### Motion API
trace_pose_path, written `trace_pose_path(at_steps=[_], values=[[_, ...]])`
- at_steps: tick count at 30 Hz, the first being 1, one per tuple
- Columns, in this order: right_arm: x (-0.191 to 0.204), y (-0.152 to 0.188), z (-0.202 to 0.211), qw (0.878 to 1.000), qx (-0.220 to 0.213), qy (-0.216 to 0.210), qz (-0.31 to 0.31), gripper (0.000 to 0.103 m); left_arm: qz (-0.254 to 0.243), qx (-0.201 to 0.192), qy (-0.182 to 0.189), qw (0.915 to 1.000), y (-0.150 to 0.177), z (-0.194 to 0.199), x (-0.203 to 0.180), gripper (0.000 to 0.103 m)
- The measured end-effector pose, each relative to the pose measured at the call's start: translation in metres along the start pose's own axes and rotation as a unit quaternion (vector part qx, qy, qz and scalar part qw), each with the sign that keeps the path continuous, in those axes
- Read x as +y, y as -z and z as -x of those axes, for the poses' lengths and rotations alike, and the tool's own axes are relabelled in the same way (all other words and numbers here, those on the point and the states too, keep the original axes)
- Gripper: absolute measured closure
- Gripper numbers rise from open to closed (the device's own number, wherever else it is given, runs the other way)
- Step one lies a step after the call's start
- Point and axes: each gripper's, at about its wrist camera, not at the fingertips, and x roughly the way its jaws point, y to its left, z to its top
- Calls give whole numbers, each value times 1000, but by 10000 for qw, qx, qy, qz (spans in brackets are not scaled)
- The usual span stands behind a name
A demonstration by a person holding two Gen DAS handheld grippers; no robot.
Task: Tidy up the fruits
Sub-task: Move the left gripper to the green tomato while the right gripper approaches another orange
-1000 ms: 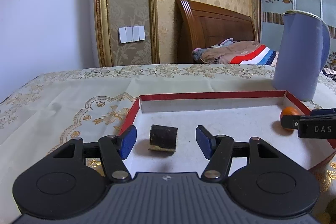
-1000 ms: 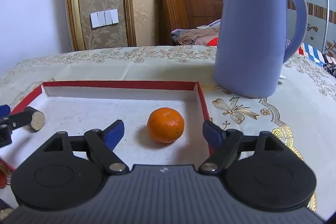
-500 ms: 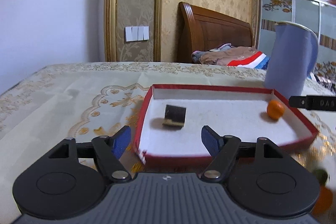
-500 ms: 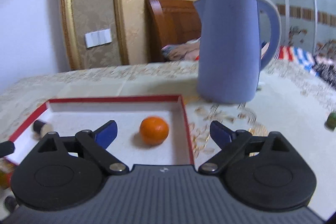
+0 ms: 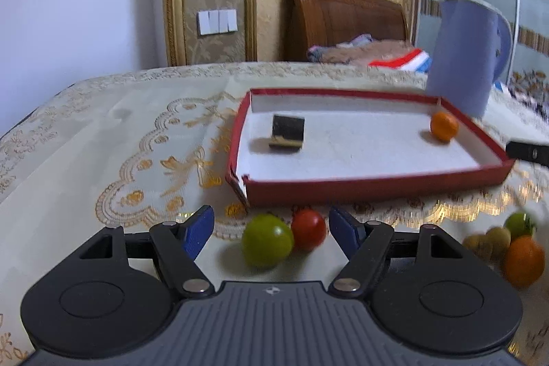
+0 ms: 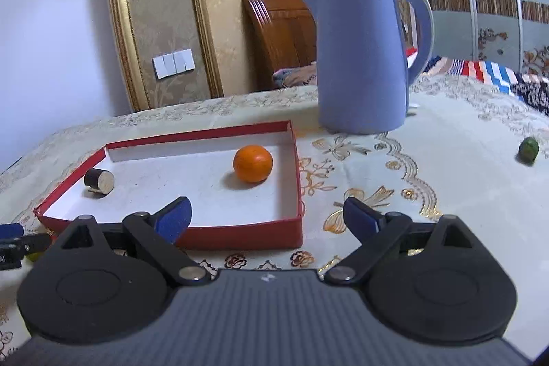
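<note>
Left gripper (image 5: 271,228), released, frames a green tomato (image 5: 267,240) and red tomato (image 5: 308,229) near the red tray (image 5: 374,186); right gripper (image 6: 266,216), released, holds nothing.

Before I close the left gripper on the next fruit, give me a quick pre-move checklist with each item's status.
1. Left gripper open, pads touching nothing: ok.
2. A single fruit lined up between its fingers: not ok. The green tomato and red tomato sit side by side between them, apparently touching.
3. Right gripper open and empty: ok.
4. Free floor in the red tray: ok. It holds only the orange near the right wall and a dark cylinder at the left.
5. Blue kettle clear of the tray: ok, it stands behind the far right corner.
6. All loose fruit counted: cannot tell; the cluster at the right edge is blurred.
</note>
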Motion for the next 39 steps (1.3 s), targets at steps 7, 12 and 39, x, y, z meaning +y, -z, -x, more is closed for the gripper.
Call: trace_pose_path(at_steps=[7, 12, 39], values=[[3, -1, 1, 10000, -21, -12, 62, 6, -217, 284, -20, 9994, 10, -2, -2, 29], [2, 0, -2, 9999, 93, -35, 15, 6, -85, 300, -47, 9995, 10, -3, 4, 29], [-5, 4, 8, 9998, 182, 54, 17, 5, -136, 303, -18, 9994, 7, -7, 11, 72]])
